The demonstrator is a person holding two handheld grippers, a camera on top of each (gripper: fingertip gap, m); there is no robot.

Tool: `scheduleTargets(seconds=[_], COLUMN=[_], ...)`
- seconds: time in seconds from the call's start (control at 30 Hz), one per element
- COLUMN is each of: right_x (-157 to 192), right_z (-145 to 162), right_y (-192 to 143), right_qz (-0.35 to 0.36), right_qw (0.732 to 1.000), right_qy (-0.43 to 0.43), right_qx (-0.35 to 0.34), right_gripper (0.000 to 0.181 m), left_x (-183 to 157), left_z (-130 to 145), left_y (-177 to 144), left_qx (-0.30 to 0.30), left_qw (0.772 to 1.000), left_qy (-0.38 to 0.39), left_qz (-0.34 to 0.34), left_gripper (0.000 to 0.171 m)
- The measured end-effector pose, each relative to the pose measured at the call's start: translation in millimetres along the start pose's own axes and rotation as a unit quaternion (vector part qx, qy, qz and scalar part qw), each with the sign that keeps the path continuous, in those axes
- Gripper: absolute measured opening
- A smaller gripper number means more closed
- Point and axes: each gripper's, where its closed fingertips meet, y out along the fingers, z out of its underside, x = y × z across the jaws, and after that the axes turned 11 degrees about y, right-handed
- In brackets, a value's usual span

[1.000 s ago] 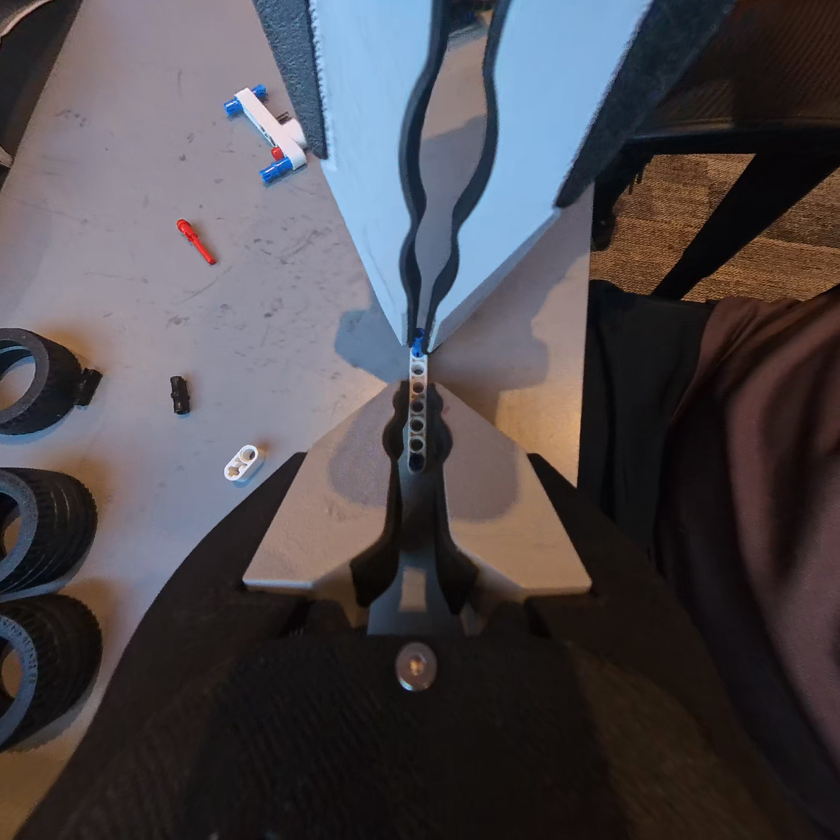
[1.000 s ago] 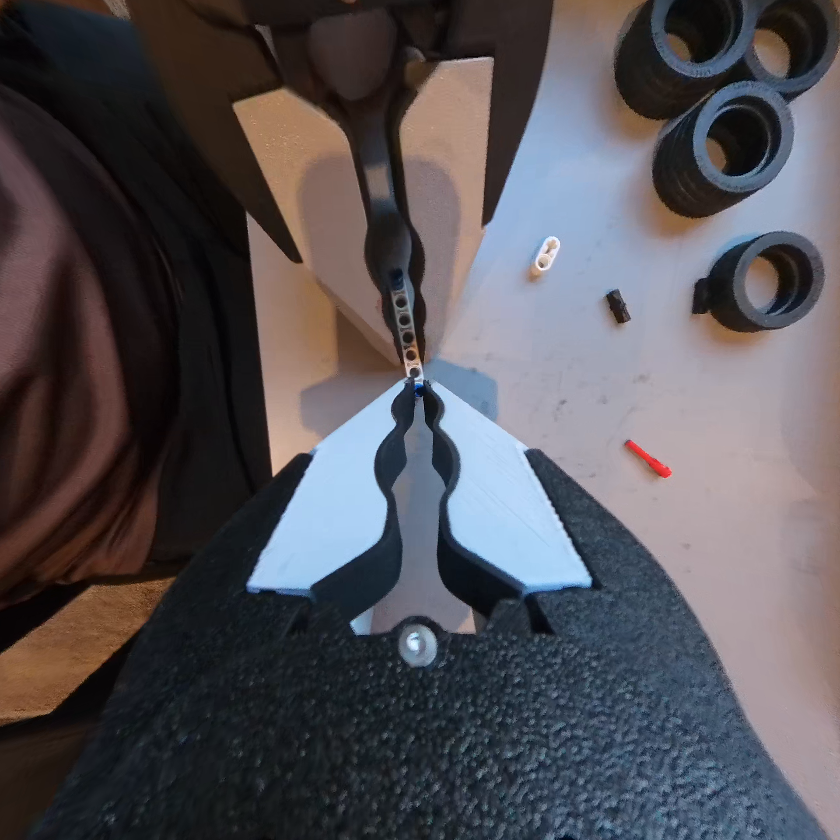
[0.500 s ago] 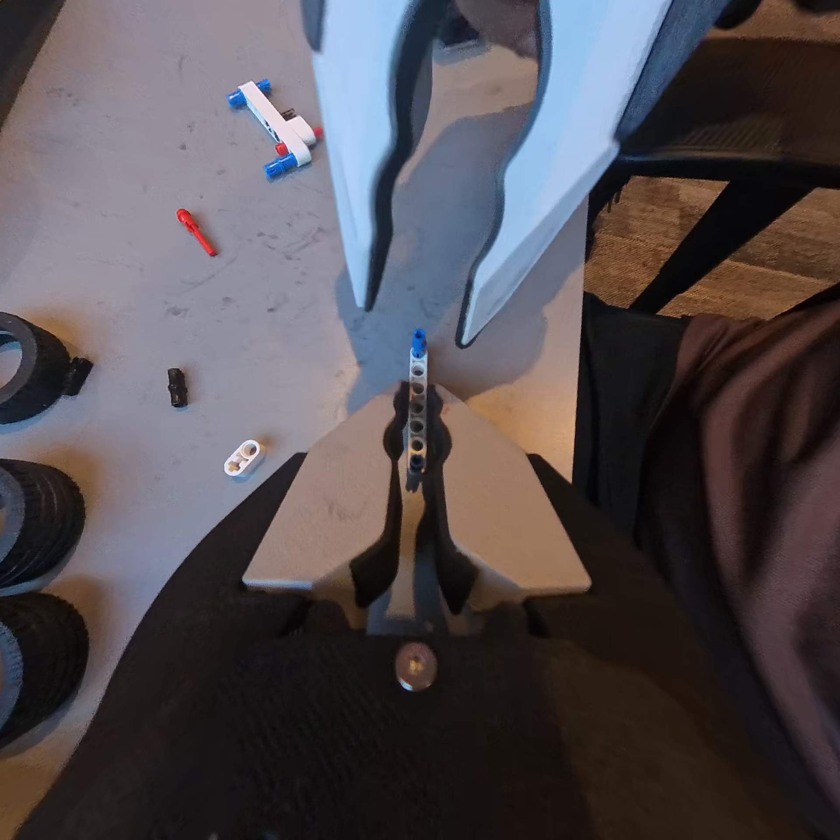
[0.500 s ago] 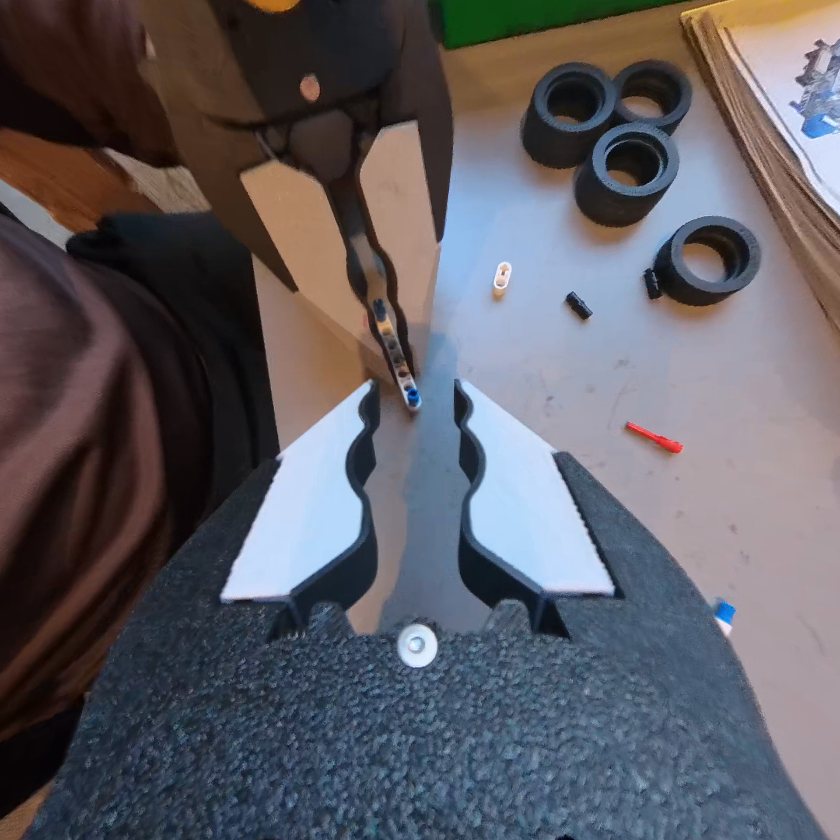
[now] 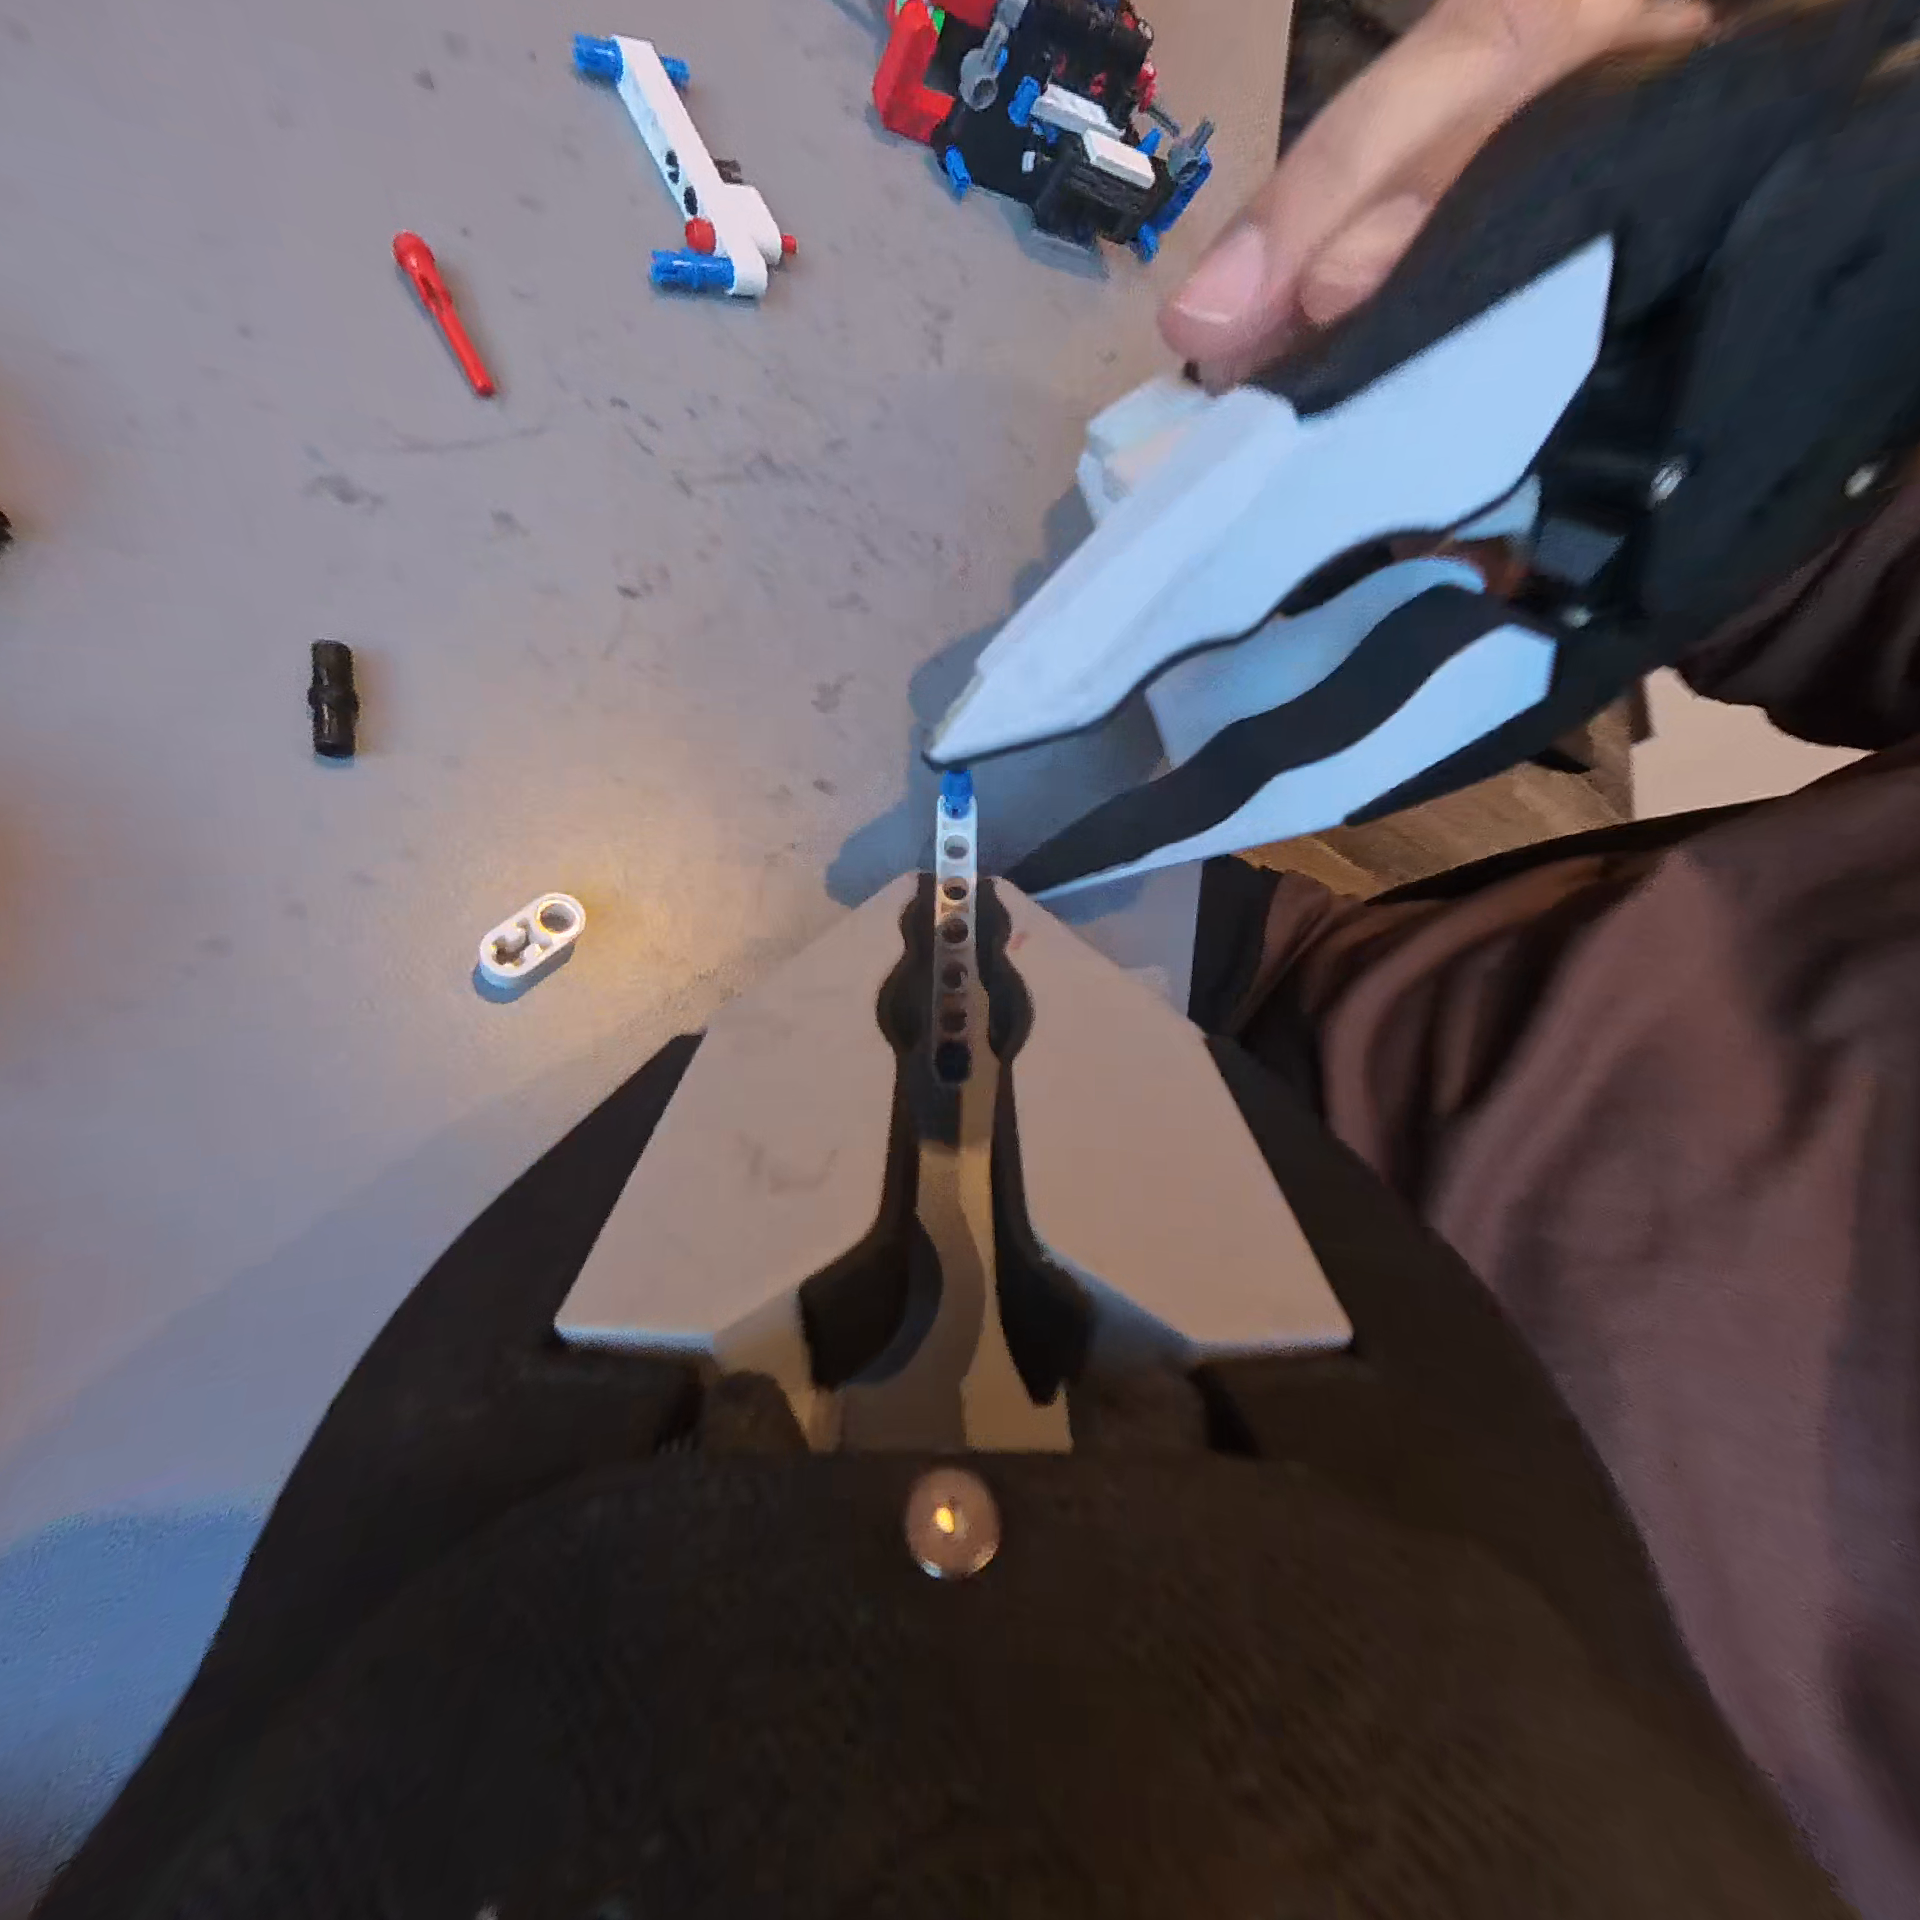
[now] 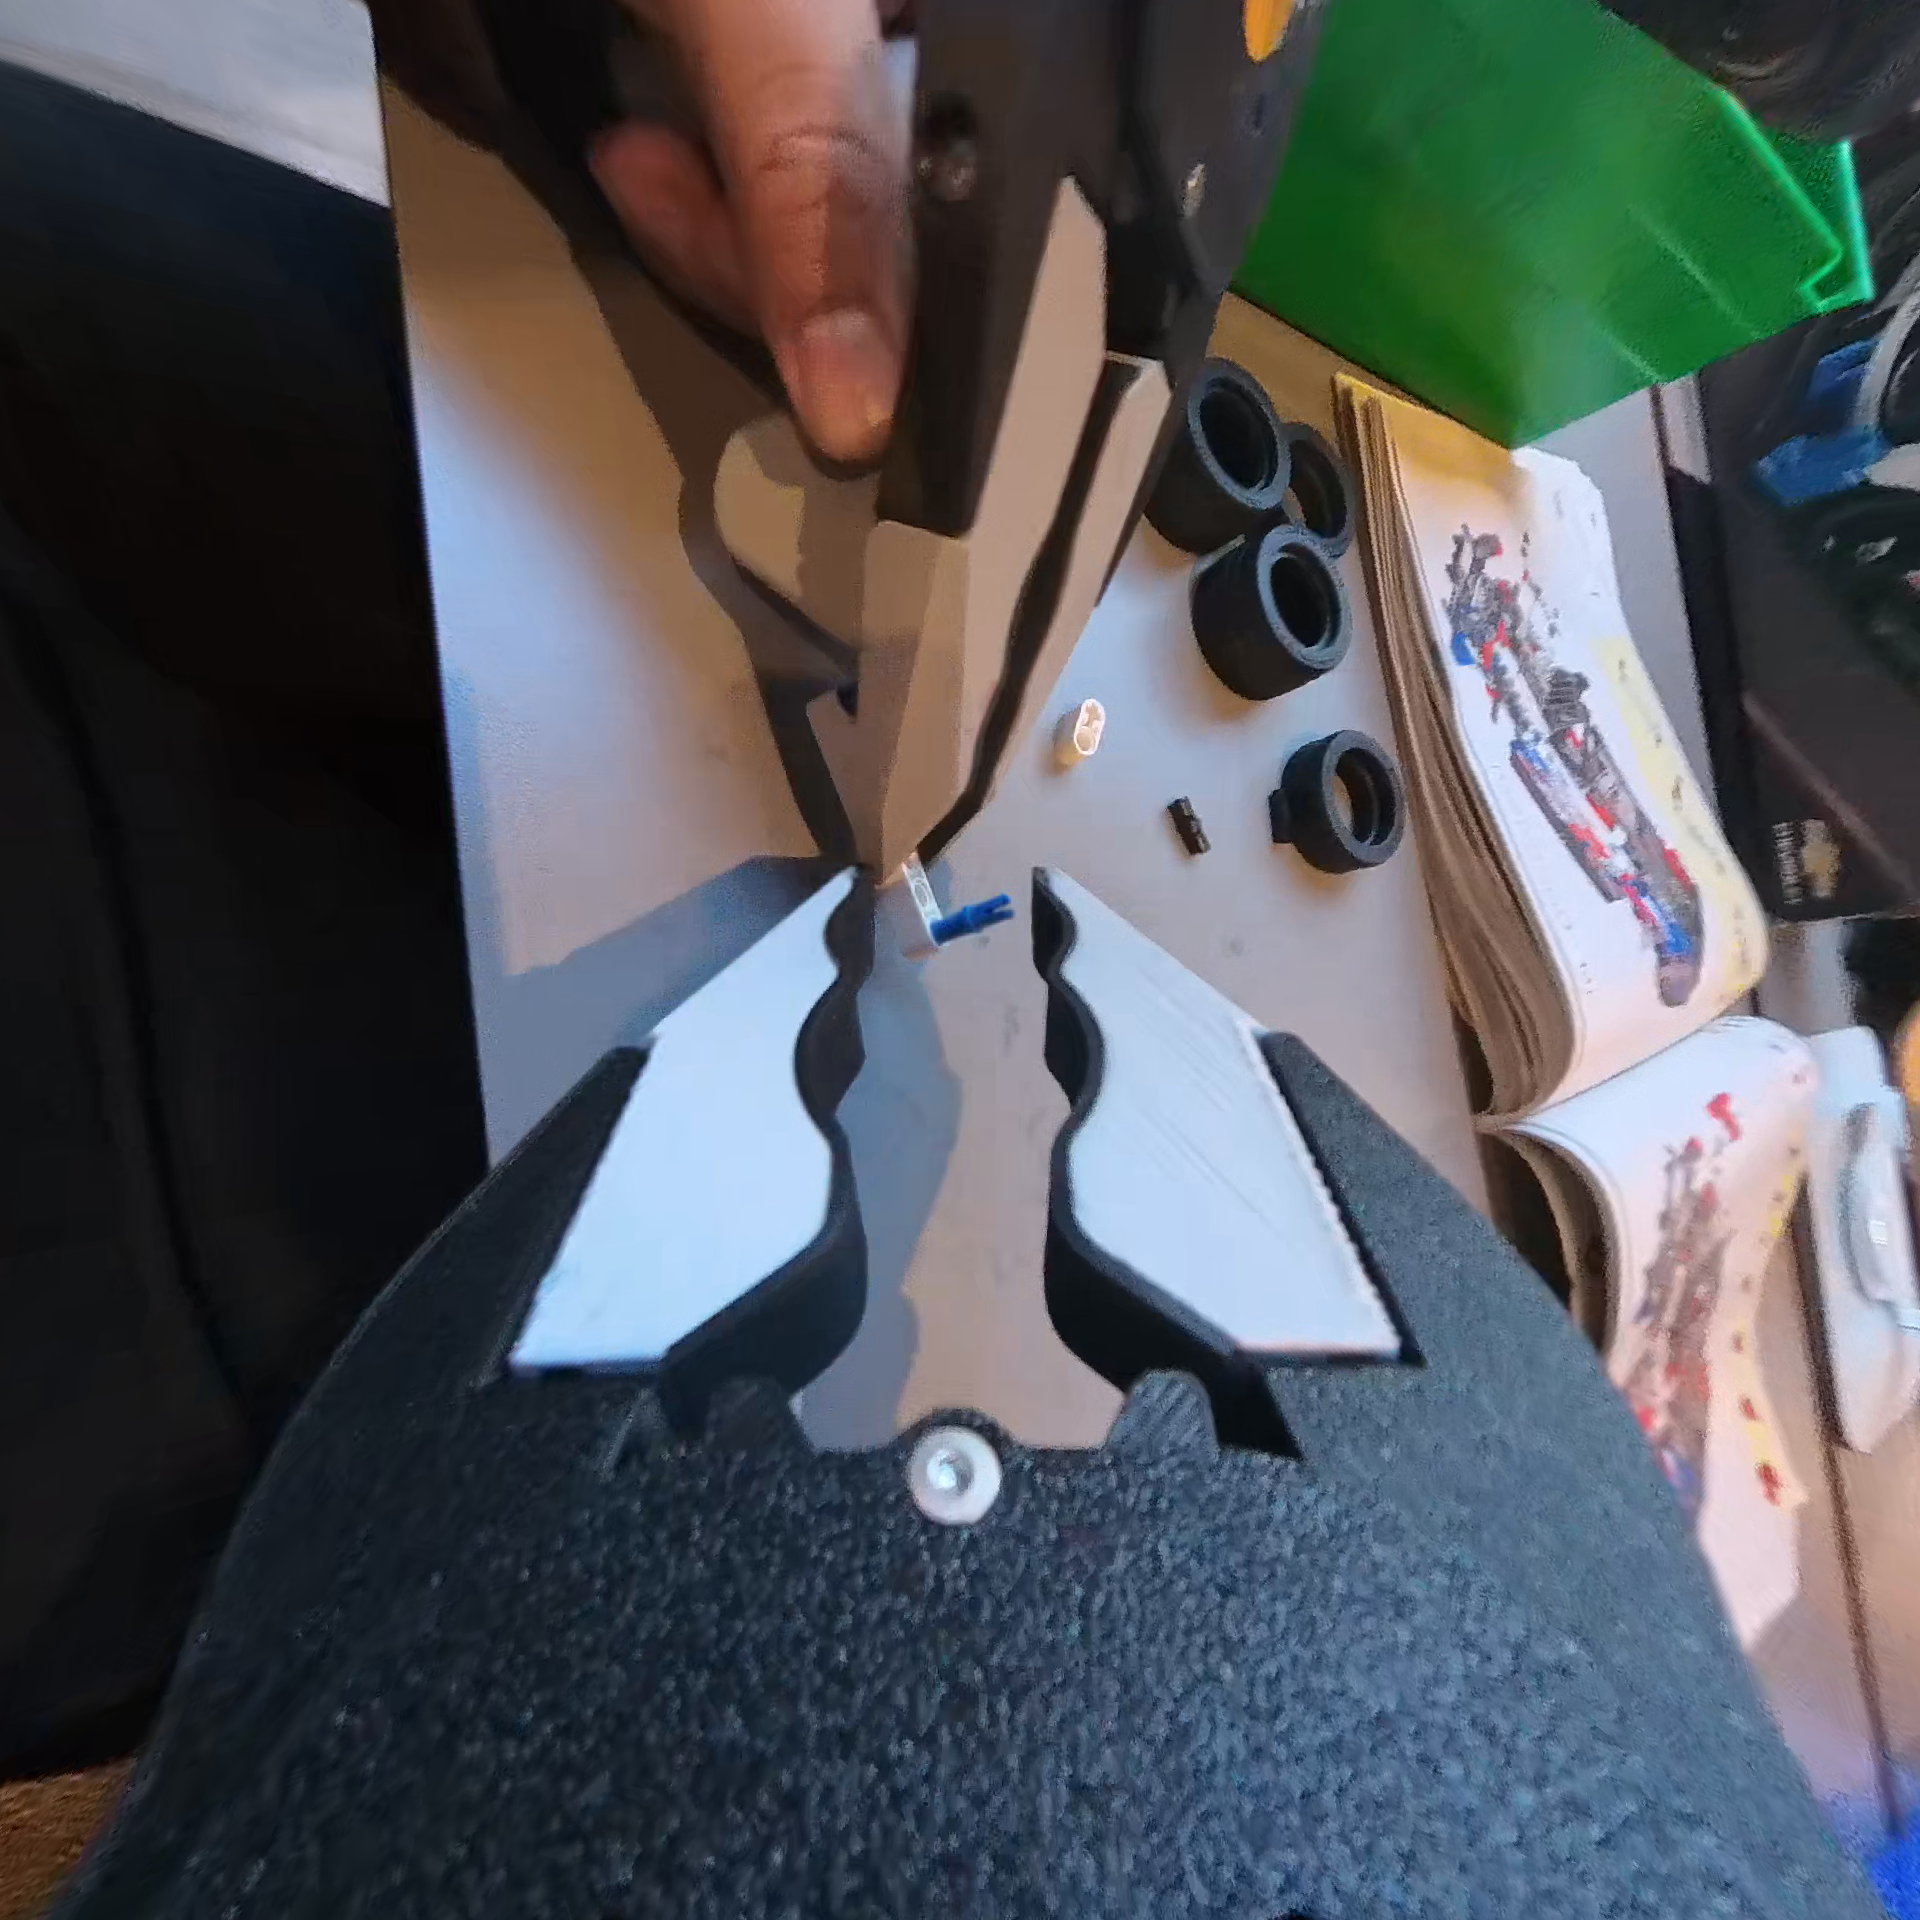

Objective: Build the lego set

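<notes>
One white beam points forward, lengthwise in left tongs.

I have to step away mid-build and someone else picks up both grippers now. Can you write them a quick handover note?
Left gripper: shut on the white beam, beam pointing forward, held above the table.
Right gripper: open, holding nothing, its tips either side of the beam's end.
Blue pin: seated in the beam's end hole, sticking out sideways.
On the table: white assembly with blue pins, partly built model, red axle, black connector, small white link, tyres, instruction booklet.
Done: pin in the beam. Left: whether it is fully seated is unclear; check, then join the beam to the build.
</notes>
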Motion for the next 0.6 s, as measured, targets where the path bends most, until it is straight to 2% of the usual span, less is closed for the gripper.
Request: scheduleTargets(seconds=[0.13,0.33,0.47,0.6], right_x=[0,0,-14,-20], right_z=[0,-7,-7,1], right_y=[4,-1,-5,1], right_qz=[0.019,-0.017,-0.024,-0.035], right_qw=[1.000,0.997,0.990,0.984], right_qy=[-0.013,0.044,0.102,0.150], right_qx=[-0.011,-0.059,-0.092,-0.091], right_gripper=[0.026,0.030,0.035,0.038], left_x=[4,2,16,15], left_z=[0,-2,14,18], left_y=[-2,-5,-15,-18], left_qx=[-0.006,-0.006,0.058,0.075], left_qw=[1.000,0.999,0.988,0.983], left_qy=[-0.012,0.042,0.124,0.152], left_qz=[-0.008,-0.022,-0.076,-0.075], left_gripper=[0.004,0.005,0.005,0.005])
